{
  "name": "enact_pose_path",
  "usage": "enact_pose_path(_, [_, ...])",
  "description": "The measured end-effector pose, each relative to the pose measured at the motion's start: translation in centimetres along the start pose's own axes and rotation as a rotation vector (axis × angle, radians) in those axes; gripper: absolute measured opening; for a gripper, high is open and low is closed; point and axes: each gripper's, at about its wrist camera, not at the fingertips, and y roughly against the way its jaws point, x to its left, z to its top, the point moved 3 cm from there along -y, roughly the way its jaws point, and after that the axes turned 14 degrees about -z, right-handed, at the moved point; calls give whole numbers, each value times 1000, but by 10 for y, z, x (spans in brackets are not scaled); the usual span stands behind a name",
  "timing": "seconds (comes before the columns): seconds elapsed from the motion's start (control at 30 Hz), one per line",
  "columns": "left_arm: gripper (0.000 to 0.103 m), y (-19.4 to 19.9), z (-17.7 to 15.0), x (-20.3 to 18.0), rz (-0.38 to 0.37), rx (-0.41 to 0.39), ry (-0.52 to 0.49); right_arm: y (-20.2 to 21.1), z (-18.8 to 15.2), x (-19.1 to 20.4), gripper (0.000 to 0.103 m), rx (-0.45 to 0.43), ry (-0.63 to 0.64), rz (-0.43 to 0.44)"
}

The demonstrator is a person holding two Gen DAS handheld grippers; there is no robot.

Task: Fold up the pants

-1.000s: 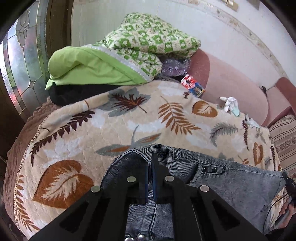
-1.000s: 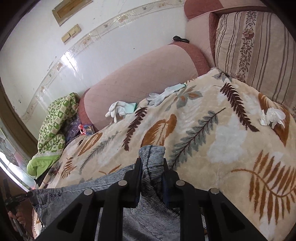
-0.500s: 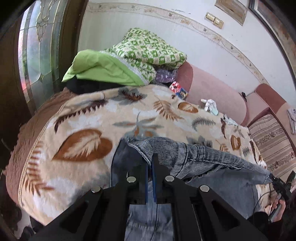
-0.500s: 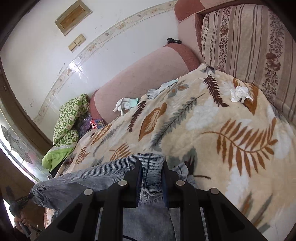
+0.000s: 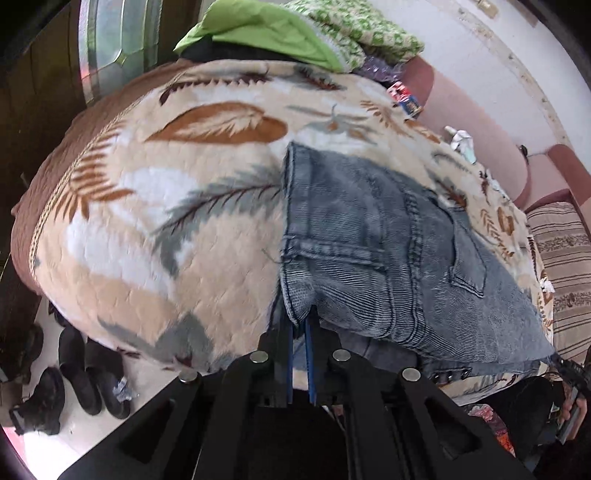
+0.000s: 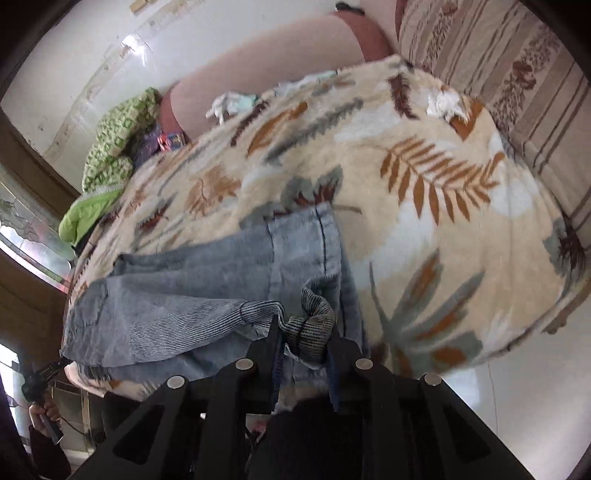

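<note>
- Change: both grippers have carried the far edge of the pants (image 5: 373, 236) toward the near bed edge; the denim now lies doubled, so one fold is judged nearly laid
- Left gripper (image 5: 300, 325): jaws almost shut, pinching the waistband corner
- Right gripper (image 6: 304, 334): jaws have just been opening; bunched hem cloth sits between them, release judged under way
- Pants: on the leaf-print blanket (image 5: 155, 221), at its near edge
- Room: green bedding (image 5: 266, 33) at the far end, pink bolster (image 6: 266, 77) along the wall, boots (image 5: 85, 373) on the floor
</note>
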Motion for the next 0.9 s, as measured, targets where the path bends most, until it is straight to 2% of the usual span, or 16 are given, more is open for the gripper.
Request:
enact_pose_path(0.1, [8, 9, -1, 2, 60, -3, -7, 2, -6, -13, 25, 51, 3, 0])
enact_pose_path(0.17, [8, 22, 1, -1, 118, -36, -32, 15, -4, -24, 25, 18, -9, -40])
enact_pose_path(0.23, [8, 36, 5, -4, 129, -75, -37, 32, 3, -33, 26, -44, -34, -29])
enact_pose_path(0.27, [8, 43, 7, -11, 126, -101, -49, 39, 7, -36, 33, -77, -51, -13])
enact_pose_path(0.3, [9, 47, 10, -20, 116, -116, -69, 43, 12, -37, 51, -106, -62, -10])
enact_pose_path(0.37, [9, 44, 12, -45, 81, -122, -123, 44, 25, -32, 78, -157, -71, -41])
enact_pose_path(0.43, [10, 34, 11, -76, 36, -107, -184, 35, 38, -24, 78, -198, -83, -39])
enact_pose_path(0.53, [11, 11, 4, -129, -67, -82, -284, 4, 57, -6, 78, -127, -50, -8])
enact_pose_path(0.6, [15, -9, -2, -156, -136, -50, -313, -18, 69, 5, 78, -94, -9, -53])
enact_pose_path(0.7, [15, -43, -14, -193, -213, 16, -350, -52, 85, 7, 74, -42, 18, -135])
enact_pose_path(0.73, [15, -51, -20, -203, -226, 32, -365, -65, 88, 6, 69, -10, 16, -147])
enact_pose_path(0.77, [15, -59, -25, -211, -234, 47, -378, -77, 90, 4, 54, 36, 12, -133])
enact_pose_path(0.83, [15, -75, -34, -222, -250, 86, -389, -91, 91, 5, 36, 117, 8, -45])
enact_pose_path(0.9, [15, -92, -42, -227, -244, 136, -391, -90, 91, 10, 26, 92, 59, -82])
